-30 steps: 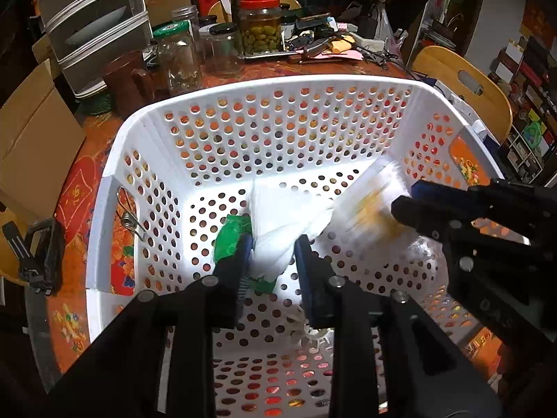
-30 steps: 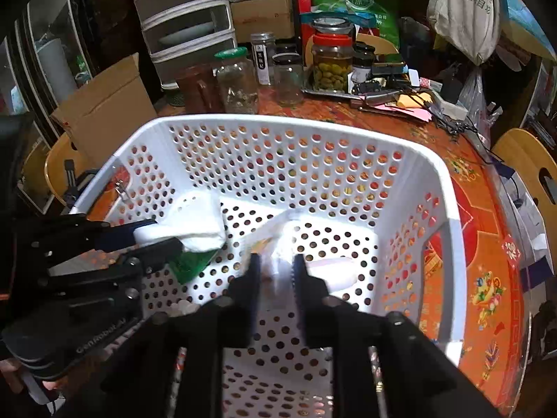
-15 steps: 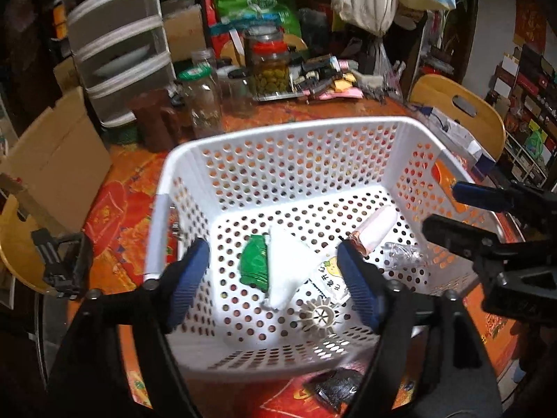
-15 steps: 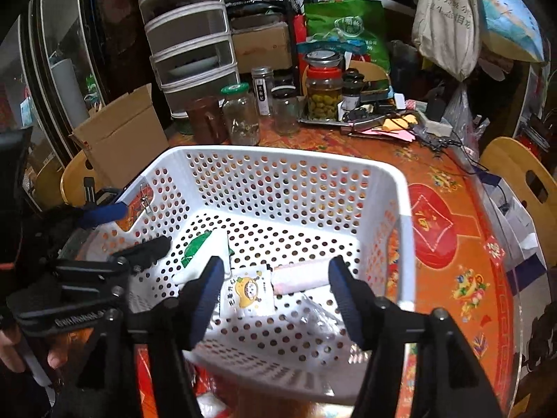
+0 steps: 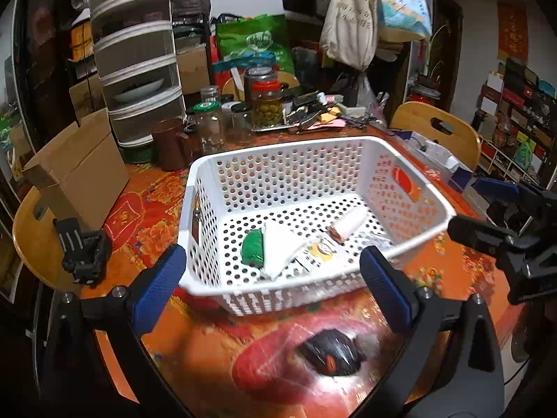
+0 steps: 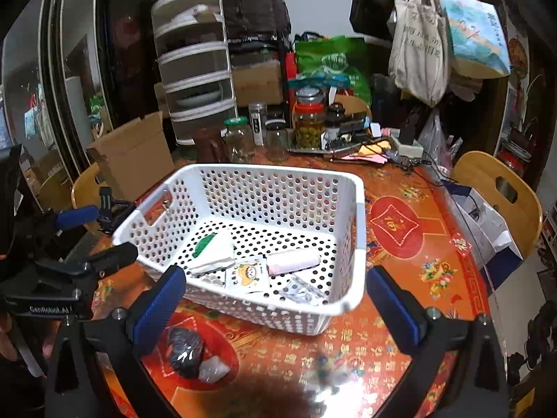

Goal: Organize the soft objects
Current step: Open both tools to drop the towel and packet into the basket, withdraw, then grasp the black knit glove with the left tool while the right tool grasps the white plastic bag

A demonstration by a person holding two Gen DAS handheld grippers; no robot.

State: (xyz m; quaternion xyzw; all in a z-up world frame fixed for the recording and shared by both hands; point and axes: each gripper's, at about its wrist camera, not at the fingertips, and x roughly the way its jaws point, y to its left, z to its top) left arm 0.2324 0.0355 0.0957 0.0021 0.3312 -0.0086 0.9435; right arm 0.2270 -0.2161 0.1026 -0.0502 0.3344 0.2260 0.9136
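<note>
My left gripper (image 5: 271,287): jaws opening wide, nothing between the blue pads (image 5: 160,275). A second ago they pinched the white-and-green pack. Right gripper (image 6: 275,294): the same, jaws opening, empty, where it had clamped the printed sachet.

Both packs now lie loose on the floor of the white basket (image 6: 358,230). The white-and-green pack (image 5: 275,247) sits left of centre, the printed sachet (image 6: 247,273) just beside it, touching or nearly so. A pink-and-white roll (image 6: 294,261) and a clear crinkled wrapper (image 6: 301,289) lie near them toward the right wall.

Both tools have pulled back and up; the basket's near rim now sits ahead of the pads instead of under them.

Reading: two drops done. Still outside, on the orange patterned table (image 6: 400,230) by the near rim: a dark soft lump (image 6: 184,346) with a pale scrap (image 6: 212,369) against it. Likely next.
</note>
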